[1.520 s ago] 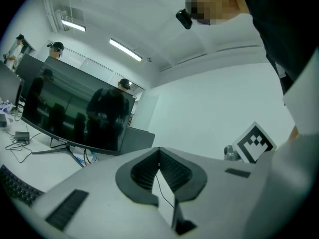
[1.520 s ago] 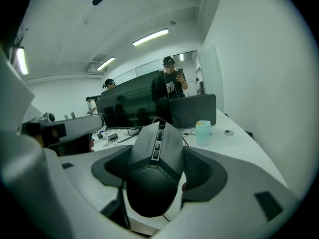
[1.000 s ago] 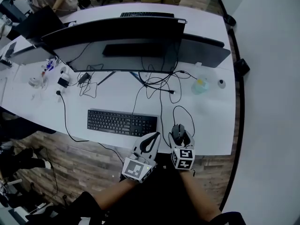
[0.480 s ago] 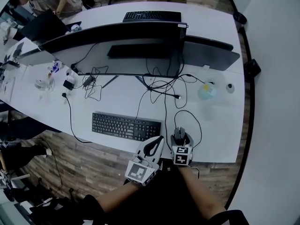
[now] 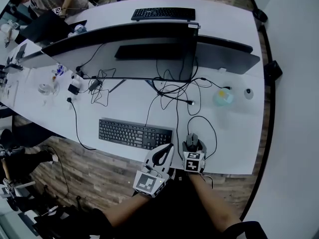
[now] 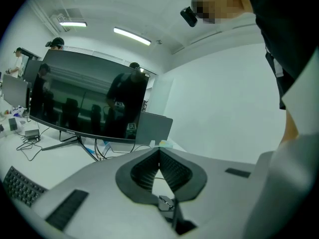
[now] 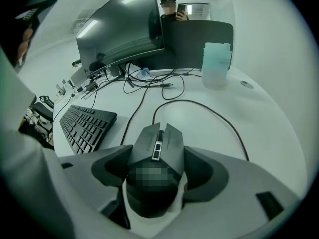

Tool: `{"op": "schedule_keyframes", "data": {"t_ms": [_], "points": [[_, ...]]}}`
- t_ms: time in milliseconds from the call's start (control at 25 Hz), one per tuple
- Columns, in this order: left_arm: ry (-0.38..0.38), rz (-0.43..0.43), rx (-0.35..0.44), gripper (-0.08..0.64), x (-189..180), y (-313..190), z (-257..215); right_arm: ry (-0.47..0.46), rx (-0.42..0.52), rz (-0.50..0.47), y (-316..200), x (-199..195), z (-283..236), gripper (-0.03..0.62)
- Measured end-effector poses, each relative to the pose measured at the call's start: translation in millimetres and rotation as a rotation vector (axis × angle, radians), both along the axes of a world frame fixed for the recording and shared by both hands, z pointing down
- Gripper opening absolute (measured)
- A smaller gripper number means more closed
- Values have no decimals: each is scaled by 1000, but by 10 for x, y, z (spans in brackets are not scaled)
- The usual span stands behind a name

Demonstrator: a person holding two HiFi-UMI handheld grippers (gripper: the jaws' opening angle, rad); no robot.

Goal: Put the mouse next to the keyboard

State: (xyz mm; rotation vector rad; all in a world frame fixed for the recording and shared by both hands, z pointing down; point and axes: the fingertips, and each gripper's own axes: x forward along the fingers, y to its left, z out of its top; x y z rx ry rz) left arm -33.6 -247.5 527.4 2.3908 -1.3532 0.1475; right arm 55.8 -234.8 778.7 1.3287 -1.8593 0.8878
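Note:
A black wired mouse (image 5: 192, 141) lies on the white desk (image 5: 234, 133) near its front edge, a short gap to the right of the black keyboard (image 5: 135, 134). My right gripper (image 5: 193, 147) reaches over the desk edge and is shut on the mouse (image 7: 158, 148), with a pad pressed against each side. In the right gripper view the keyboard (image 7: 87, 126) lies to the left, and the mouse cable (image 7: 209, 111) loops off ahead. My left gripper (image 5: 160, 155) hovers at the desk edge beside the keyboard's right end. It is shut on nothing (image 6: 159, 153).
A wide curved monitor (image 5: 124, 36) stands mid-desk over a tangle of cables (image 5: 172, 91). A second keyboard (image 5: 163, 14) lies beyond it. A pale cup (image 5: 223, 97) stands at the right, and small gadgets (image 5: 70, 86) sit at the left. Wooden floor lies below the desk's front edge.
The head view has shifted a little. The right gripper stays shut on the mouse beside the keyboard, and the left gripper holds its place.

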Motion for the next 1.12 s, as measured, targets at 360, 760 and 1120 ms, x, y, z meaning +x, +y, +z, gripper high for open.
{"op": "schedule_keyframes", "data": {"t_ms": [360, 760, 1120], "points": [[9, -18, 27, 3, -162, 60, -29, 8, 2, -1, 3, -16, -32, 322], [74, 33, 123, 3, -248, 316, -278, -179, 151, 49, 213, -100, -930, 322], [134, 92, 138, 3, -349, 658, -375, -276, 355, 86, 615, -138, -2027, 250]]}}
